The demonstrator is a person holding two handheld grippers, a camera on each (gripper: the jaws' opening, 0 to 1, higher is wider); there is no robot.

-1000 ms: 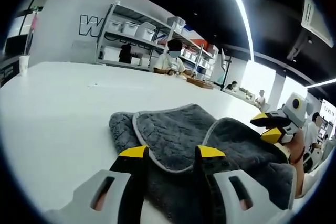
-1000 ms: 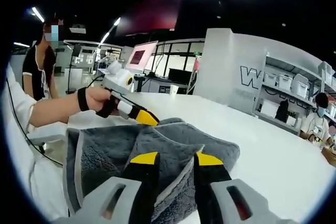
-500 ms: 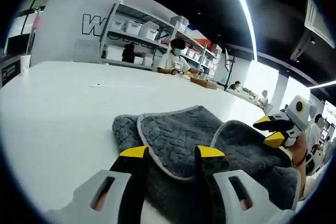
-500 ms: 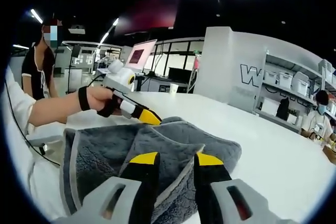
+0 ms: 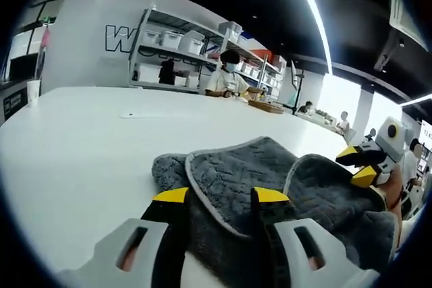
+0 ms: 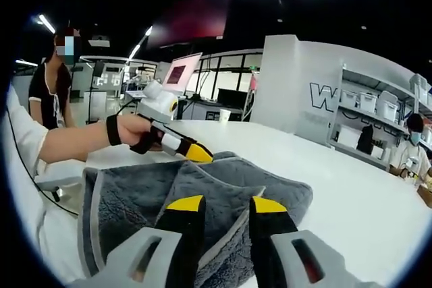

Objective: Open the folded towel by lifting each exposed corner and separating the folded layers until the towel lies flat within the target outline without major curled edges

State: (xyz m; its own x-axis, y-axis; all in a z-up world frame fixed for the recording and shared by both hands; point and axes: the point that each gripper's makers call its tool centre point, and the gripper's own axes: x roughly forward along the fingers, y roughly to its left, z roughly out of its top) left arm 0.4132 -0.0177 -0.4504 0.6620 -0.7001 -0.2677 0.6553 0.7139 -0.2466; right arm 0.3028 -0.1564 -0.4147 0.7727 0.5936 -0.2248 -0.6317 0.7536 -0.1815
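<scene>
A dark grey fluffy towel (image 5: 250, 166) with a pale hem lies folded in layers on the white table (image 5: 81, 146). My left gripper (image 5: 221, 197) hovers low over its near side. The jaws stand open, and the hemmed edge of the top flap runs between them. My right gripper (image 5: 360, 165) shows at the towel's far right, its yellow tips apart. In the right gripper view, my right gripper (image 6: 227, 205) is open above a folded corner of the towel (image 6: 128, 193). A hand holds the left gripper (image 6: 194, 152) at the towel's far edge.
Shelves with white bins (image 5: 175, 42) stand behind the table, and a person (image 5: 226, 79) sits there. A paper cup (image 5: 32, 90) stands at the table's left edge and a small flat object (image 5: 129, 115) lies mid-table. Monitors (image 6: 181, 72) stand beyond the table.
The left gripper's camera has drifted slightly, so the towel sits a bit further right and lower in its view. In the right gripper view, the left gripper has edged right along the towel. The folds look unchanged.
</scene>
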